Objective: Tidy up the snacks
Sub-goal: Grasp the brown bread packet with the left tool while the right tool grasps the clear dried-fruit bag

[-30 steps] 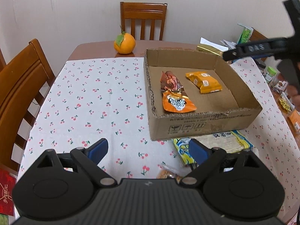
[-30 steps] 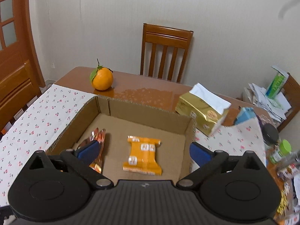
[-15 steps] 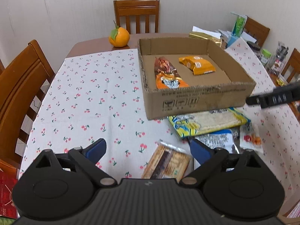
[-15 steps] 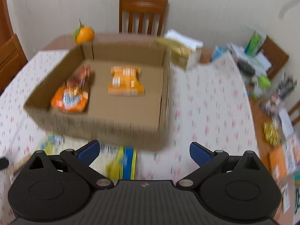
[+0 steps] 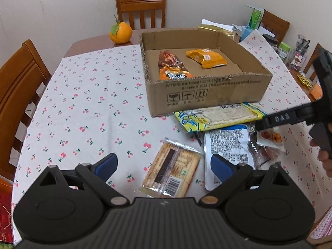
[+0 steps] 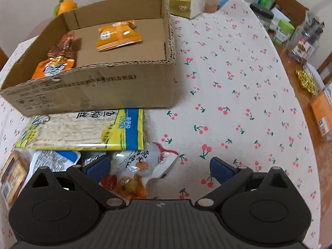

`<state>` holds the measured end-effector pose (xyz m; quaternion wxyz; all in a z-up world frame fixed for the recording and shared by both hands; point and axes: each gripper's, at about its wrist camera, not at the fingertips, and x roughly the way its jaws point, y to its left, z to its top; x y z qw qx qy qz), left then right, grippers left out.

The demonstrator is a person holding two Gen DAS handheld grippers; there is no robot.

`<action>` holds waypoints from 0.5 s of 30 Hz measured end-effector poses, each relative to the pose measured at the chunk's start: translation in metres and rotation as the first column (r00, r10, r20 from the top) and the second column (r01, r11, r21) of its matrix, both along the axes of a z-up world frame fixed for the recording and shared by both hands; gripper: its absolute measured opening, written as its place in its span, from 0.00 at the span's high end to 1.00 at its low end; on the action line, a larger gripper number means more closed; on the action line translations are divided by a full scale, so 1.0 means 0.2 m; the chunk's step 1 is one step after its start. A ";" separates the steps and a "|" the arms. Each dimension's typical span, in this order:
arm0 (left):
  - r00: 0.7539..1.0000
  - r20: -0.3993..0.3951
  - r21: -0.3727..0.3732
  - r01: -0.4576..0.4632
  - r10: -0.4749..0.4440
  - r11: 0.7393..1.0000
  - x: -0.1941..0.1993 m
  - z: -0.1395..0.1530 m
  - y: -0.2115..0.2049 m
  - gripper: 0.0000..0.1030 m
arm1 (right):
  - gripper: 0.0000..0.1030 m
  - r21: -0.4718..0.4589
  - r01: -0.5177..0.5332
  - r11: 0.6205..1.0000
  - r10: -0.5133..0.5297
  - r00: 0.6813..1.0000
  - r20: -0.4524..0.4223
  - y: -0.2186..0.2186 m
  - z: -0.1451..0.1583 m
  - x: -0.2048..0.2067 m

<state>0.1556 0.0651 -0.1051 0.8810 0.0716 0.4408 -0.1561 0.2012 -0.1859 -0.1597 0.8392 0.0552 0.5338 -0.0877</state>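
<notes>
The left gripper (image 5: 162, 164) is hovering with its fingers (image 5: 105, 164) spread wide and gripping nothing, above a brown biscuit packet (image 5: 172, 174) that is lying flat on the surface (image 5: 87, 95). The right gripper (image 6: 158, 168) is likewise spread wide and empty, its left finger (image 6: 97, 166) sitting just over a clear dried-fruit pouch (image 6: 137, 172) without visibly touching it.

A cherry-print cloth is covering the surface. A cardboard box (image 5: 207, 91) is standing toward the far side, holding an orange-brown snack bag (image 5: 172, 68) at its left and an orange packet (image 5: 205, 58) further right. A yellow-and-blue cracker pack (image 6: 83, 130) is lying just in front of the box, its far edge tucked against the near wall, with a white-and-blue packet (image 5: 227, 145) overlapping its near edge. An orange fruit (image 5: 121, 32) is resting on bare wood at the far left, and wooden chairs (image 5: 141, 10) are standing around against a pale wall.

The left view is catching the right gripper's body at its right edge; the right view alone is showing a gold tissue pack (image 6: 182, 2) beyond the box and jars (image 6: 282, 31) at the far right
</notes>
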 end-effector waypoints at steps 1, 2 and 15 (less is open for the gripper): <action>1.000 -0.004 -0.002 0.001 -0.001 1.000 0.00 0.00 0.00 0.07 | 0.00 0.011 0.008 1.000 -0.008 1.000 0.000 -0.01 -0.01 0.01; 1.000 -0.008 -0.001 0.003 -0.003 1.000 0.00 -0.01 0.00 0.07 | 0.00 0.022 0.013 1.000 -0.013 1.000 -0.003 -0.01 -0.02 0.02; 0.997 -0.040 0.009 0.069 -0.068 0.998 0.00 -0.05 -0.02 0.07 | 0.00 -0.062 0.021 0.998 -0.024 0.999 -0.047 -0.06 -0.04 -0.01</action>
